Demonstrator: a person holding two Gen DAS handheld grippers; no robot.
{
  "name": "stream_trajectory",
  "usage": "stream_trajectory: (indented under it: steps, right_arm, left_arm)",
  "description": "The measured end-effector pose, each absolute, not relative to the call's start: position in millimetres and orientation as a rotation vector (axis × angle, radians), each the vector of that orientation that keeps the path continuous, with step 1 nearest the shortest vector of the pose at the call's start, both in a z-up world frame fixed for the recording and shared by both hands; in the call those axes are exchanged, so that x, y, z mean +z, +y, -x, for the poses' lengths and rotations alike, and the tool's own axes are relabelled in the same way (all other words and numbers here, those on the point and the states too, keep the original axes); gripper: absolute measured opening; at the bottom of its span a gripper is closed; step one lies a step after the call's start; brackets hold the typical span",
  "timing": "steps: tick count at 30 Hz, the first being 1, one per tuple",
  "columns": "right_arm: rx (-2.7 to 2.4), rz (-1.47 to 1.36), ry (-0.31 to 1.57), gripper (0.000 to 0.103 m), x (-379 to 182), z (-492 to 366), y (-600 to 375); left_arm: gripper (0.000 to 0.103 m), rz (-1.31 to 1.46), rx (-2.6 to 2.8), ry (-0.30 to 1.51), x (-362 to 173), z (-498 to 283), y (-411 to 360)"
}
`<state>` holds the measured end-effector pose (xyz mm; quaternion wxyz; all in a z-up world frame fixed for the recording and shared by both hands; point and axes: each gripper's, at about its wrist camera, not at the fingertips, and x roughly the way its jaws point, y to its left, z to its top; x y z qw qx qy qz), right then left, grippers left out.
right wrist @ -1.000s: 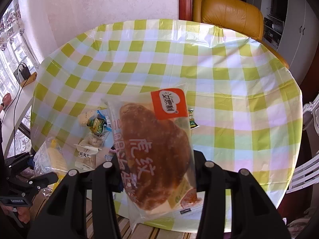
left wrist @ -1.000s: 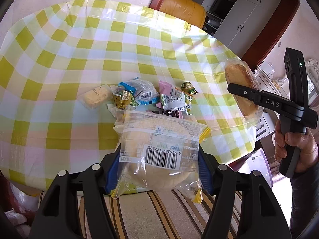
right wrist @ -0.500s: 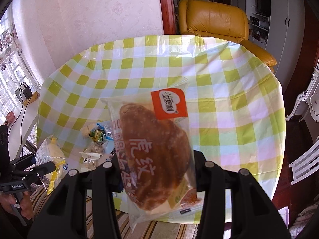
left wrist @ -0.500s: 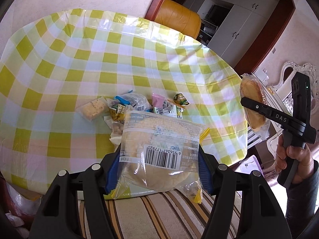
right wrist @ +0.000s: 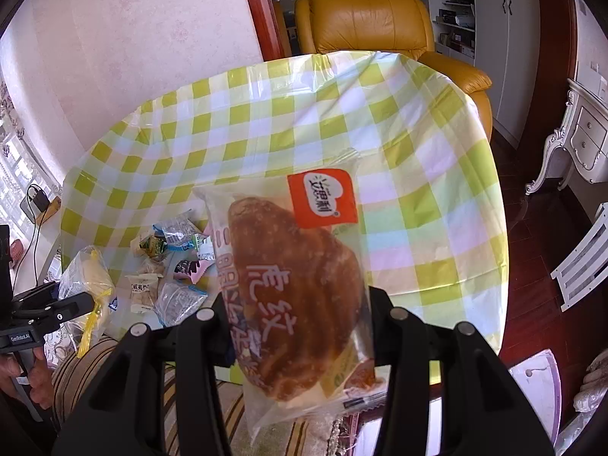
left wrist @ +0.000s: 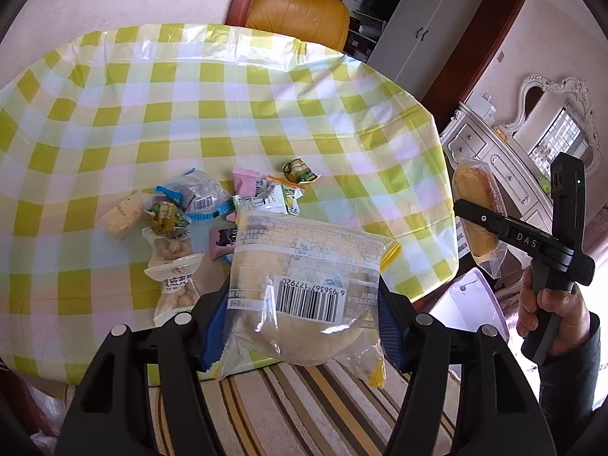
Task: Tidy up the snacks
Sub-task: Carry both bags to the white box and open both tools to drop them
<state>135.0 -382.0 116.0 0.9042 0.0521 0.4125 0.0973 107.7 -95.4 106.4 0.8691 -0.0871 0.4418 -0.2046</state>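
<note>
The left gripper (left wrist: 302, 315) is closed on one clear bag with a pale bun (left wrist: 304, 285) inside. A barcode on the bag faces the camera. The bag is up in the air, over the near edge of the table (left wrist: 228, 121).

The right gripper (right wrist: 300, 326) is closed on one clear bag with a brown bread (right wrist: 292, 288) inside. This bag has an orange label at the top. It is also up in the air, near the right edge of the table.

So there are two bags held, one in each gripper. A hand (left wrist: 551, 315) holds the right gripper's handle.

The table has a cloth with green, yellow and white squares. A small pile of snacks (left wrist: 212, 209) lies on it, near the front edge. I can count about nine small packets, but some lie on top of others, so the count is not sure. Two have green wrappers, one is pink, one is a pale bar, and two clear bags hold nuts.

One yellow chair (right wrist: 380, 22) stands behind the table. One striped cushion (left wrist: 304, 410) is below the grippers.
</note>
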Motion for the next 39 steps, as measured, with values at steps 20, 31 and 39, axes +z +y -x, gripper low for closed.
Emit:
stream_trajectory:
  steps: [20,31,39]
  right_arm:
    - [-0.199,-0.186,1.015,0.047,3.4,-34.4,-522.8]
    - [-0.259,-0.224,1.102,0.047,-46.2,-19.4,-550.0]
    - [-0.271,-0.242,1.121,0.051,-56.2,-15.3,-555.1]
  left_arm:
    - [0.063,-0.189,-0.92,1.178,33.5,-78.1,-348.6]
    - [0.064,-0.338,-0.964,1.288,-11.8,-64.6,-410.6]
    - [0.066,-0.347,-0.953,1.33,-21.5,-67.7,-418.2]
